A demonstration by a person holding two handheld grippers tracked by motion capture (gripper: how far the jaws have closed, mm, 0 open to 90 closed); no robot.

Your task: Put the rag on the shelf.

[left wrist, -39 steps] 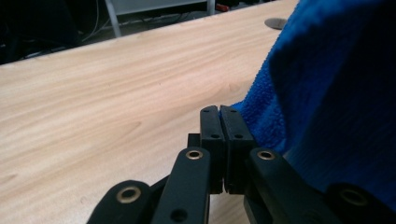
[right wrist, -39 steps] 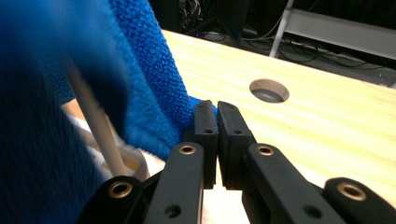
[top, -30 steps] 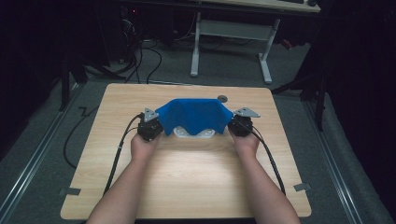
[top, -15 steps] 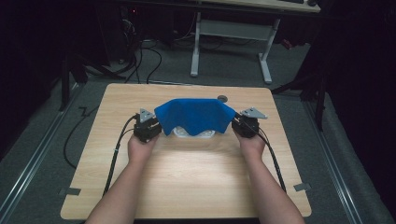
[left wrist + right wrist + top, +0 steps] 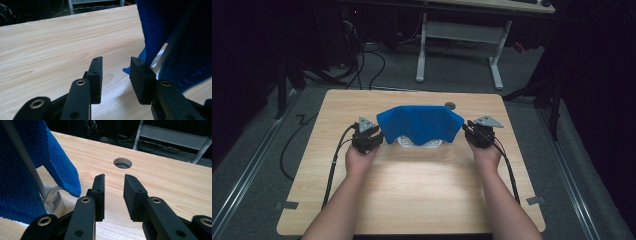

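Between the two grippers, a blue cloth (image 5: 420,124) hangs draped over a white rack (image 5: 419,143) on the worktop (image 5: 412,190), its corners drooping free because nothing grips them. The left gripper (image 5: 374,137) sits just to the cloth's left, jaws parted and empty, cloth close beside its right jaw. The right gripper (image 5: 471,133) mirrors it on the far side, likewise open and empty, seemingly leaving the cloth settled to hang.
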